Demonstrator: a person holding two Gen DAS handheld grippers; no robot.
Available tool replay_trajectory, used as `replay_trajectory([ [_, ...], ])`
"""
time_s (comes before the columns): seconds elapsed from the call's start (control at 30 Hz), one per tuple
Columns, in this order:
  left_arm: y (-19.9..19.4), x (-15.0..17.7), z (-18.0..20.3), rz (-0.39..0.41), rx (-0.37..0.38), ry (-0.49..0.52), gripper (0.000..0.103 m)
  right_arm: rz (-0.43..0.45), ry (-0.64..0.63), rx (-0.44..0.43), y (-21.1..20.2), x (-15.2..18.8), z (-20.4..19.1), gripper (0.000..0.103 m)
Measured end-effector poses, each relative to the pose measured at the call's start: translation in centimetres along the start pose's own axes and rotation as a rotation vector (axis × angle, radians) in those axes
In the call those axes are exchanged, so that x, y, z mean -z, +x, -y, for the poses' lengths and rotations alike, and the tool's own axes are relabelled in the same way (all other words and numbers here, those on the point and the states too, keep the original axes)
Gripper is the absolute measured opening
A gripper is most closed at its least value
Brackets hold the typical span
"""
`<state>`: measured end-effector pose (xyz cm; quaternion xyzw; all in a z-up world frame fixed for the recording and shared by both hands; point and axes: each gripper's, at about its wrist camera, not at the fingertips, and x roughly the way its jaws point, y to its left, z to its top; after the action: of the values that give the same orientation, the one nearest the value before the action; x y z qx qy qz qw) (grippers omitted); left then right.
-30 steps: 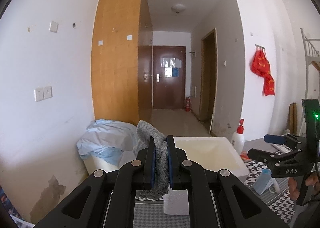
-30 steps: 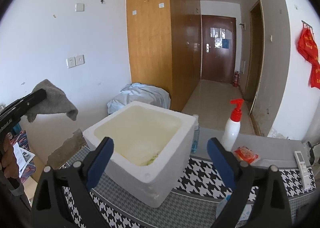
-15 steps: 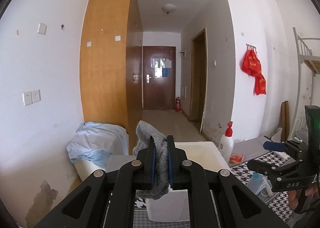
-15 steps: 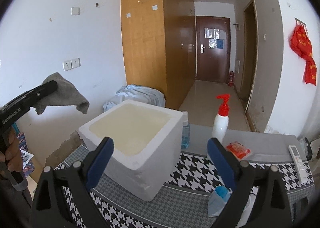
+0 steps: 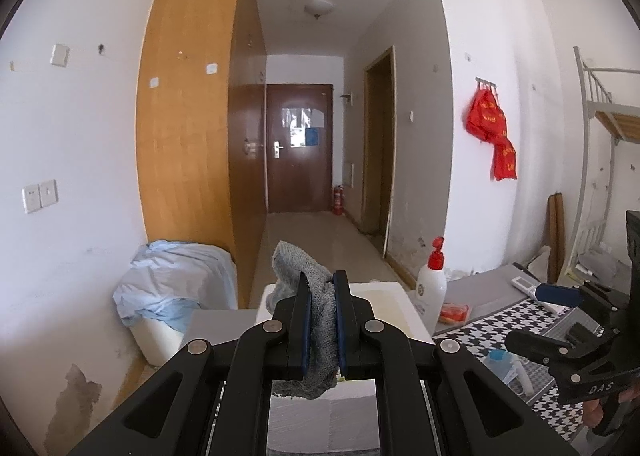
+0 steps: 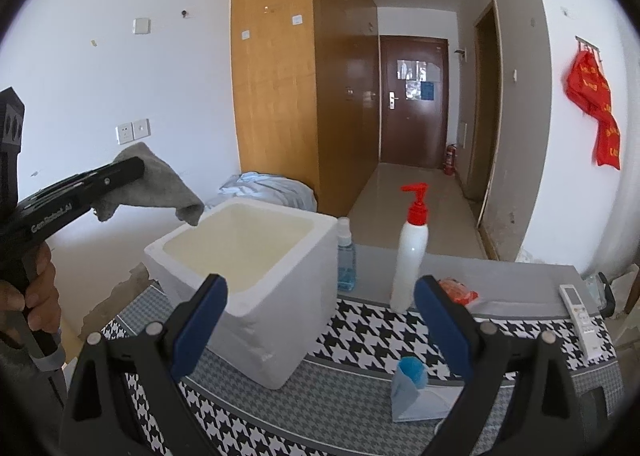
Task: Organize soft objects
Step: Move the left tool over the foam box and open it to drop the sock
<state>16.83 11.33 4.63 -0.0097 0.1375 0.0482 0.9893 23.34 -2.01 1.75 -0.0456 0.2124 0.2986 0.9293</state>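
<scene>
My left gripper is shut on a grey cloth and holds it in the air. In the right wrist view the cloth hangs from the left gripper just over the near left rim of the white foam box. The box also shows in the left wrist view, behind and below the cloth. My right gripper is open and empty, low over the houndstooth mat in front of the box.
A white pump bottle with a red top, a small blue bottle and a red packet stand behind the box. A remote lies at the right. A blue-and-white pack lies on the mat. A covered bin stands by the wardrobe.
My left gripper has carried the cloth rightward toward the box, now at its rim. The right gripper has drawn back and risen a little, still open.
</scene>
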Motion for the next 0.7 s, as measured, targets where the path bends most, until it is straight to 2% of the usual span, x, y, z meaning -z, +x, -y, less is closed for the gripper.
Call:
replay_trajectory([
  [0.7, 4.0, 0.1, 1.4, -0.078, 0.039, -0.012, 0.01, -0.009, 0.03, 0.066, -1.5, 1.4, 2.8, 0.097],
])
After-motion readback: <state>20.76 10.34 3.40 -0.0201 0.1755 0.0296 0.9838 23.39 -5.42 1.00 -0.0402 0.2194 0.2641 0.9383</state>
